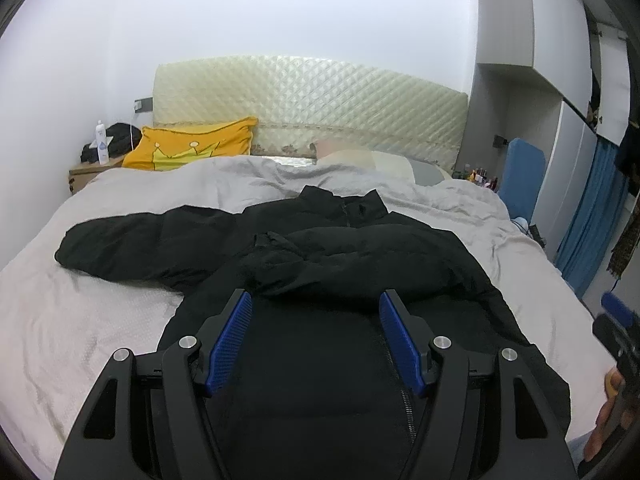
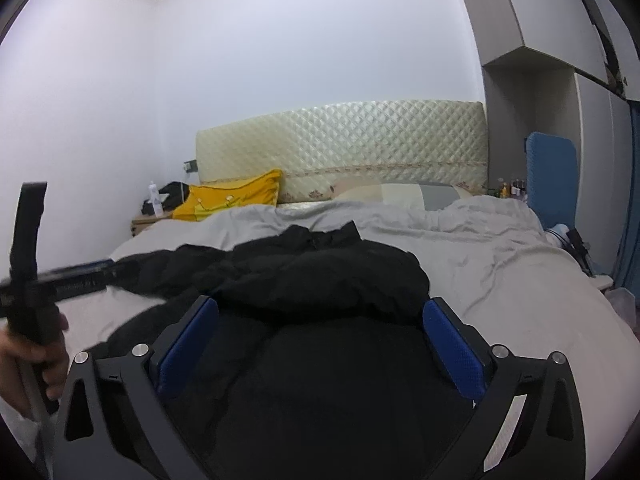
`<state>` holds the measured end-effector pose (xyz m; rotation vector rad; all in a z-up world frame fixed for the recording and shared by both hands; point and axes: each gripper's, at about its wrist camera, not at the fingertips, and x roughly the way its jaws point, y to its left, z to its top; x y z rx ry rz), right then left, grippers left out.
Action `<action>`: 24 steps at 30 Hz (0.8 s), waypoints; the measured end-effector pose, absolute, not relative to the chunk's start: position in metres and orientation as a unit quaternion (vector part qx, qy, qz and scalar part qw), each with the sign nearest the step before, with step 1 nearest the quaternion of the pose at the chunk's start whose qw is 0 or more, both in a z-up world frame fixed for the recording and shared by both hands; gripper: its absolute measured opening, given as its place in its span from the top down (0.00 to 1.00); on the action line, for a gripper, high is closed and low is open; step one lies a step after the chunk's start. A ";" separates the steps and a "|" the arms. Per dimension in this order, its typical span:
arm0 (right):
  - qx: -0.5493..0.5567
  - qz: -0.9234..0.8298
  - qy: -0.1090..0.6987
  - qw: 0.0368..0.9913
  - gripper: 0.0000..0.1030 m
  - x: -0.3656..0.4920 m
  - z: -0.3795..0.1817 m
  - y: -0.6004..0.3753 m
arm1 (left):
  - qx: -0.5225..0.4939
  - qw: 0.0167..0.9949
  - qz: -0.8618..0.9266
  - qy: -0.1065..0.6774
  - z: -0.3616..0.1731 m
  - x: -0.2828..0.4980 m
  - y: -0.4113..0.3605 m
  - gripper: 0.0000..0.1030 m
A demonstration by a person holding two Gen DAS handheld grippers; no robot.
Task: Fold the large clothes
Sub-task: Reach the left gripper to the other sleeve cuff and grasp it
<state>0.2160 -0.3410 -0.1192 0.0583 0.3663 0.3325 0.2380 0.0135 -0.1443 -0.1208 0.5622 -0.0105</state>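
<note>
A large black padded jacket (image 1: 320, 248) lies spread on the bed, collar toward the headboard, zipper (image 1: 394, 364) up. One sleeve (image 1: 132, 240) stretches out to the left; the other sleeve (image 1: 332, 256) is folded across the chest. My left gripper (image 1: 316, 300) is open and empty above the jacket's lower body. My right gripper (image 2: 320, 308) is open and empty above the same jacket (image 2: 320, 272), nearer its right side. The left gripper also shows in the right wrist view (image 2: 36, 280), held in a hand. The right gripper shows at the left wrist view's right edge (image 1: 620, 320).
The bed has a light grey sheet (image 1: 80, 320) and a quilted cream headboard (image 1: 312, 100). A yellow pillow (image 1: 192, 144) and pale pillows (image 1: 380, 160) lie at the head. A nightstand (image 1: 88, 172) with a bottle stands at left. A wardrobe (image 1: 580, 80) and blue curtain (image 1: 588, 208) are at right.
</note>
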 end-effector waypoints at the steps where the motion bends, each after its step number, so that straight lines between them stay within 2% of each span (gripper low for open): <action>1: 0.035 0.163 0.185 0.968 0.00 0.215 -0.123 -0.344 | -0.062 0.958 -0.008 0.281 -0.145 0.240 0.016 0.35; 12: 0.052 0.162 0.188 0.967 0.00 0.222 -0.138 -0.354 | -0.076 0.952 0.017 0.297 -0.122 0.284 0.092 0.35; 18: 0.057 0.159 0.202 0.965 0.00 0.229 -0.144 -0.353 | -0.105 0.942 0.062 0.313 -0.116 0.316 0.181 0.35; 24: 0.051 0.150 0.222 0.962 0.00 0.238 -0.154 -0.347 | -0.202 0.911 0.106 0.343 -0.148 0.344 0.292 0.35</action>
